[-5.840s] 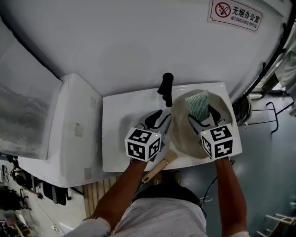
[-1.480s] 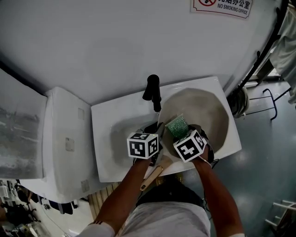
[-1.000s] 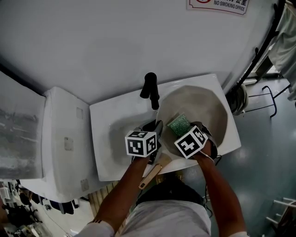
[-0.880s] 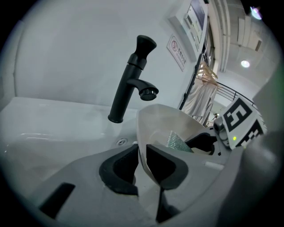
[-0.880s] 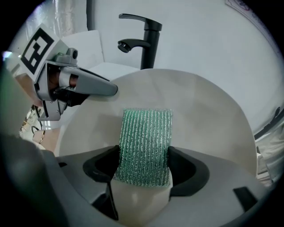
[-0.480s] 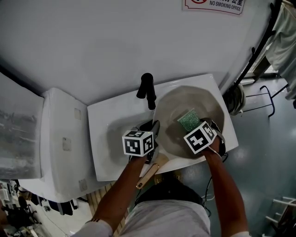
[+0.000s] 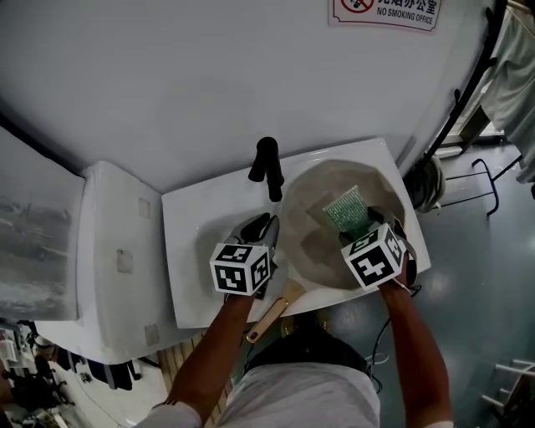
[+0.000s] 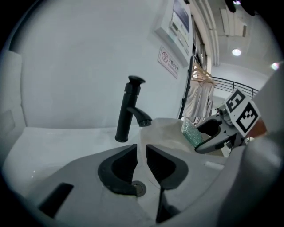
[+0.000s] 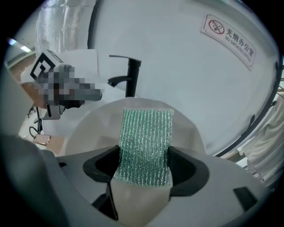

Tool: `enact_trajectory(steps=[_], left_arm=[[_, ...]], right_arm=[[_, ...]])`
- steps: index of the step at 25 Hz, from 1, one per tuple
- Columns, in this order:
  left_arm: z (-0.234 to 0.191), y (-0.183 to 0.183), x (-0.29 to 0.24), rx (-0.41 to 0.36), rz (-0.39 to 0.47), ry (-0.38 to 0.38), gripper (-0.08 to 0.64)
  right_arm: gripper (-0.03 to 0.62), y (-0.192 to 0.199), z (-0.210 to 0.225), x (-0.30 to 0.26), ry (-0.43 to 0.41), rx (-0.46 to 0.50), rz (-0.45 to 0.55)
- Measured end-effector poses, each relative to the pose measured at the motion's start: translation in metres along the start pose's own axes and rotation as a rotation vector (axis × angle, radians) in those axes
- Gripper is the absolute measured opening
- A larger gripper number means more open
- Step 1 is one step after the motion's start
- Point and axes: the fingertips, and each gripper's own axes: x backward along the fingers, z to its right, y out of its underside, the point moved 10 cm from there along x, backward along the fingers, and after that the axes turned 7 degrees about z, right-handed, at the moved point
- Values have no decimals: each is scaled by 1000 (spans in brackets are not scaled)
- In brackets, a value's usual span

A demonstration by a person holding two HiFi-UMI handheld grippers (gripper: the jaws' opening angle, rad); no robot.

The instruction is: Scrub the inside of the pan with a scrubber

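A white sink [image 7: 180, 251] sits against a pale wall [image 7: 209, 75], with a black tap [image 7: 267, 167] upright at its back edge. A no-smoking sign [image 7: 383, 10] is fixed high on the wall. A white unit [image 7: 109, 251] stands just left of the sink. A pale garment [image 8: 198, 101] hangs on a hanger to the right.

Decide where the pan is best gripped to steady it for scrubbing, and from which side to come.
Probably the wooden handle: it is long, narrow and sticks out toward the person past the front edge of the sink, so jaws can close across it from the near side. The thin left rim of the pan also works; the left hand-held gripper is clamped there.
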Motion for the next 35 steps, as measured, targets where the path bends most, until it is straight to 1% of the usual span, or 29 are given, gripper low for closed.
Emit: enact_trajectory(steps=[5, 9, 12, 16, 19, 22, 27, 35], left_arm=[[13, -37, 25, -82, 133, 24, 67], [31, -68, 39, -165, 248, 70, 67], [45, -88, 49, -210, 326, 107, 67], [64, -110, 61, -249, 415, 145, 67], [74, -122, 70, -253, 473, 166, 67], [82, -130, 78, -255, 518, 181, 63], [94, -142, 92, -279, 574, 208, 50], [104, -144, 105, -302, 611, 233, 28]], right_arm=[[345, -17, 10, 34, 12, -61, 154], [345, -34, 16, 60, 1, -81, 306], [345, -45, 16, 79, -9, -89, 421], [345, -57, 11, 103, -37, -94, 588], [345, -65, 7, 120, -59, -99, 712], [345, -71, 5, 133, -68, -104, 809], [345, -76, -1, 151, -84, -118, 924], [345, -74, -12, 162, -102, -139, 1022]])
